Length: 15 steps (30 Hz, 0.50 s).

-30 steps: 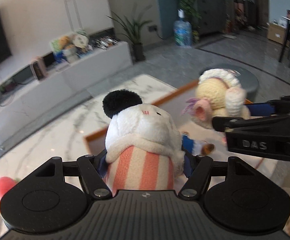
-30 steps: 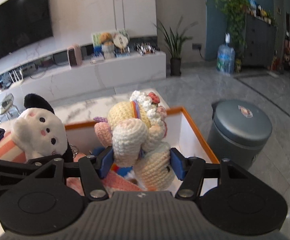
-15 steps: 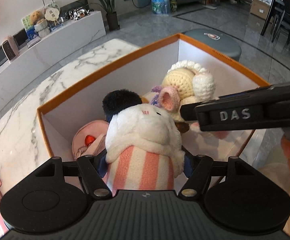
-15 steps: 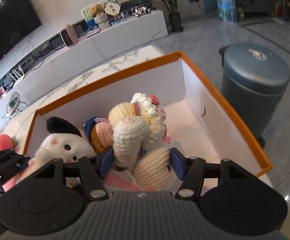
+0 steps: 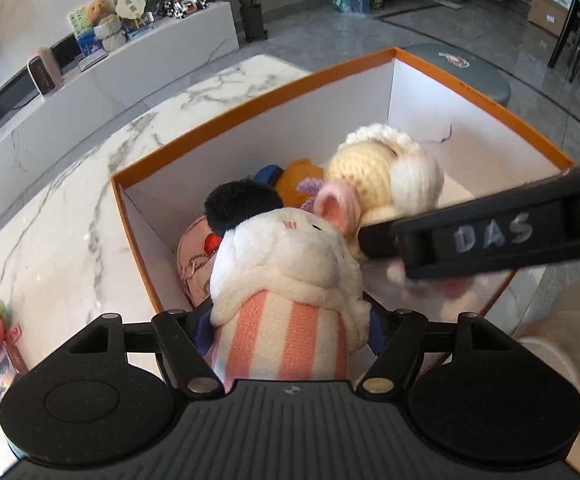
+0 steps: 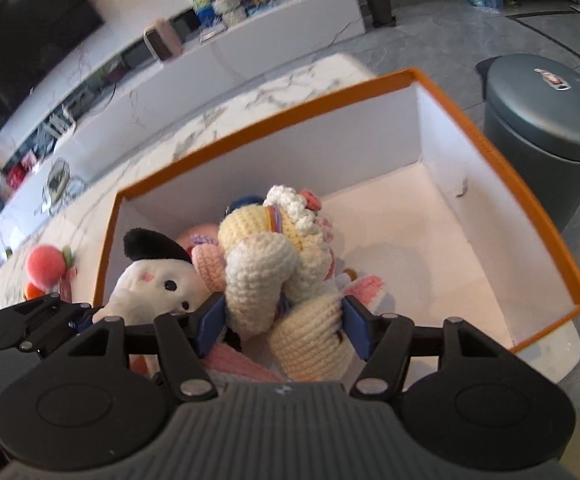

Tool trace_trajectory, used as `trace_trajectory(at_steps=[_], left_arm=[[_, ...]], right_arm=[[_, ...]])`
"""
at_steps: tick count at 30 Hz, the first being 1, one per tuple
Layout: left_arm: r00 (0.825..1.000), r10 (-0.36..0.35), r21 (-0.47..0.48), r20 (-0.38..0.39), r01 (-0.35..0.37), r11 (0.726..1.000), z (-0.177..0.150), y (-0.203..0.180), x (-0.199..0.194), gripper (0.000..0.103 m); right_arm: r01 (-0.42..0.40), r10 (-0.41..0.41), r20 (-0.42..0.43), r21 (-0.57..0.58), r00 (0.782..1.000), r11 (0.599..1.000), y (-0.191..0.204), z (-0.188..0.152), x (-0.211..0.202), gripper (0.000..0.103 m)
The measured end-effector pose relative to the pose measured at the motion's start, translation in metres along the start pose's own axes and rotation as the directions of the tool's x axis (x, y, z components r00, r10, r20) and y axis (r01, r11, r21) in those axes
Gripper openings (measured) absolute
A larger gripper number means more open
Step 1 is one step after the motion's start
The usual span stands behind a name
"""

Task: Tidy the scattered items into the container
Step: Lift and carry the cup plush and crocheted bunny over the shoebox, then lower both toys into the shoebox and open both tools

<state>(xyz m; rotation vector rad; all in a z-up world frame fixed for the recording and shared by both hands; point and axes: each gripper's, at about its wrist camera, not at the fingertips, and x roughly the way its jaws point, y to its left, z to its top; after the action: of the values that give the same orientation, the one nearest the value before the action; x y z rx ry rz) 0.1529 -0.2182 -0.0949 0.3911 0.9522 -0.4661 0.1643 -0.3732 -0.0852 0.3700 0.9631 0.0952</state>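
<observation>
Both grippers dropped from above the box (image 5: pixel 250 108) rim to inside it. Left gripper (image 5: pixel 290 320) holds plush (image 5: pixel 290 256), right gripper (image 6: pixel 280 320) holds crochet doll (image 6: pixel 258 276); jaws opening. Risk: dolls snag together, or grippers collide.

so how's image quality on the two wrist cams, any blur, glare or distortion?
Left wrist: mostly sharp; the right gripper crossing close is soft, its "DAS" lettering smeared; fisheye bends the orange box rim. Right wrist: motion blur on the box rim and TV console, while the crochet doll between the pads stays crisp. No harsh glare in either.
</observation>
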Motion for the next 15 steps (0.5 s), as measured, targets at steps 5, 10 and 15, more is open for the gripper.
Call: trace_trajectory(at_steps=[5,10,15], left_arm=[[1.000,-0.005,0.000,-0.006,0.005,1.000,0.0008,0.0005,0.0016,0.084],[1.000,0.001,0.003,-0.011,-0.001,1.000,0.0005,0.0009,0.0019,0.086],[1.000,-0.006,-0.001,-0.011,0.006,1.000,-0.0013,0.0017,-0.0003,0.086]], right_arm=[[0.004,-0.005,-0.038,-0.015,0.999,1.000,-0.0001,0.0022,0.0106,0.068],[0.021,-0.025,-0.055,-0.066,0.998,0.998,0.0047,-0.0007,0.0118,0.070],[0.033,-0.037,-0.042,-0.089,0.998,0.996,0.0083,-0.0035,0.0057,0.073]])
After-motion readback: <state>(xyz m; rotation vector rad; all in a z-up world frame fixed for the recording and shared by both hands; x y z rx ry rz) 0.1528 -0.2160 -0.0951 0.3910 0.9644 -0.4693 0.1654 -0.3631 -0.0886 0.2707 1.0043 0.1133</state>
